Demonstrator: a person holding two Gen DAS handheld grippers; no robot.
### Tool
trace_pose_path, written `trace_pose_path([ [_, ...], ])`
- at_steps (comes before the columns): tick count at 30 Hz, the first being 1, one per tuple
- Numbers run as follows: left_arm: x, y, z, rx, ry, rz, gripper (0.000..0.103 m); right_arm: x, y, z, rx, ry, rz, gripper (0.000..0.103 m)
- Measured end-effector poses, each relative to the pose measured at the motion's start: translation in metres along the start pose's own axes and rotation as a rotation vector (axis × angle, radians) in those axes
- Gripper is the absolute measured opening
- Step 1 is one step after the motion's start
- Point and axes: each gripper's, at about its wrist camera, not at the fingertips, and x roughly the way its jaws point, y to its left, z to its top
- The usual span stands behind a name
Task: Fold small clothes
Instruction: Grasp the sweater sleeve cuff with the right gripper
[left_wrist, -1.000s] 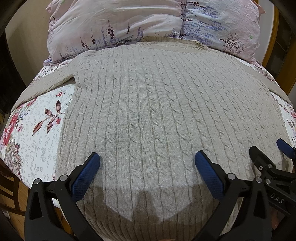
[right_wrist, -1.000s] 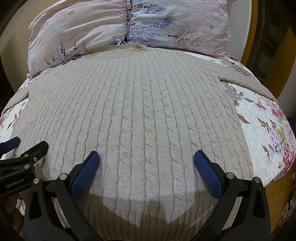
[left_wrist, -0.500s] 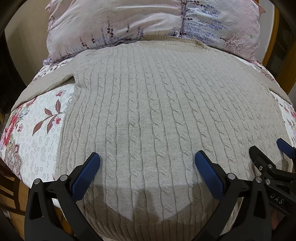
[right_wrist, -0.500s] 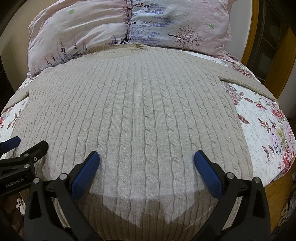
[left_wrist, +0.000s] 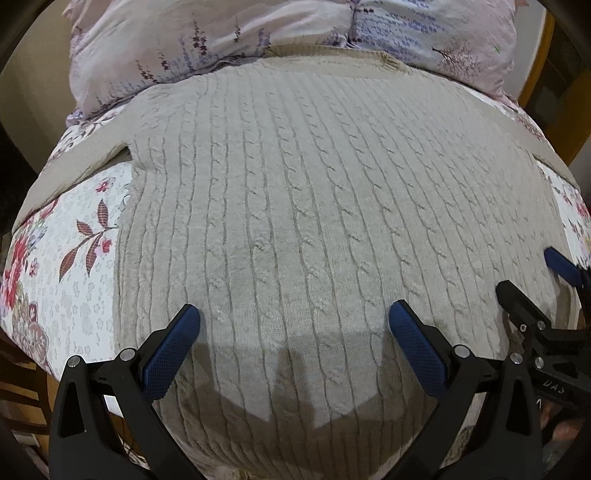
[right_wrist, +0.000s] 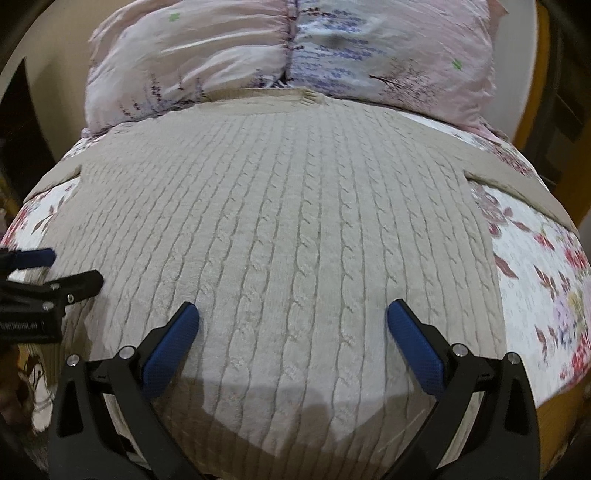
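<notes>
Floral bedspread (left_wrist: 66, 236) covers the bed, white with red flowers and dark leaves, and two pale pink pillows (left_wrist: 229, 40) with purple sprigs sit side by side at the far end. Spread flat across the middle lies the sweater (left_wrist: 314, 206), a beige cable-knit, neckline (left_wrist: 332, 53) tucked up against the pillows and its hem hanging toward the near edge of the bed. One sleeve (left_wrist: 74, 173) stretches off to the left, out over the flowers, and the other sleeve (right_wrist: 517, 184) runs off to the right toward a wooden frame (right_wrist: 535, 92) at the side. Now the left gripper (left_wrist: 293, 323) hovers over the near part of the sweater, left of centre, jaws spread wide with nothing between them, blue pads (left_wrist: 170, 354) angled outward above the knit. Whether those pads touch the wool, I cannot tell. Right beside it, the right gripper (right_wrist: 291, 319) hangs over the near right part of the sweater, its jaws just as wide and holding nothing, blue pads (right_wrist: 413, 347) clear to see. Each tool peeks into the other's view: the right one shows at the far right edge in the left camera, the left one at the far left edge in the right camera. Shadows of both tools fall dark on the knit just below the jaws. The right camera's picture is a little blurred, so the pillow print there is hard to make out.
</notes>
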Motion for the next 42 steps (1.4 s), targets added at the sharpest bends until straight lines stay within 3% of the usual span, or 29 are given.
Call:
trace_pose_path([
  [5, -0.003, 0.003, 0.006, 0.03, 0.007, -0.02, 0.102, 0.002, -0.004, 0.008, -0.04, 0.007, 0.045, 0.101],
  [9, -0.002, 0.011, 0.016, 0.032, -0.018, -0.036, 0.102, -0.005, -0.048, 0.04, 0.062, -0.046, 0.021, 0.098],
  [13, -0.001, 0.027, 0.033, -0.005, -0.09, -0.032, 0.102, -0.009, -0.145, 0.077, 0.328, -0.106, -0.054, 0.088],
  [15, -0.002, 0.034, 0.039, -0.025, -0.113, -0.033, 0.102, -0.004, -0.2, 0.086, 0.498, -0.105, -0.071, 0.075],
  [19, -0.006, 0.051, 0.054, -0.065, -0.183, -0.057, 0.102, 0.015, -0.297, 0.087, 0.805, -0.08, -0.074, 0.06],
  [23, -0.006, 0.055, 0.072, -0.043, -0.228, -0.008, 0.102, 0.03, -0.354, 0.078, 0.977, -0.061, -0.125, 0.053],
  [28, 0.009, 0.057, 0.094, -0.022, -0.176, -0.008, 0.102, 0.044, -0.39, 0.064, 1.111, -0.048, -0.15, 0.045],
  [31, 0.016, 0.057, 0.101, -0.033, -0.159, -0.027, 0.102, 0.046, -0.402, 0.061, 1.158, -0.083, -0.143, 0.043],
  [35, 0.025, 0.057, 0.11, -0.043, -0.166, -0.051, 0.102, 0.049, -0.417, 0.06, 1.215, -0.121, -0.153, 0.032],
  [38, 0.028, 0.057, 0.115, -0.047, -0.186, -0.095, 0.102, 0.049, -0.422, 0.06, 1.201, -0.141, -0.173, 0.027],
  [42, 0.035, 0.056, 0.121, -0.054, -0.185, -0.112, 0.102, 0.048, -0.423, 0.061, 1.156, -0.135, -0.232, 0.009],
])
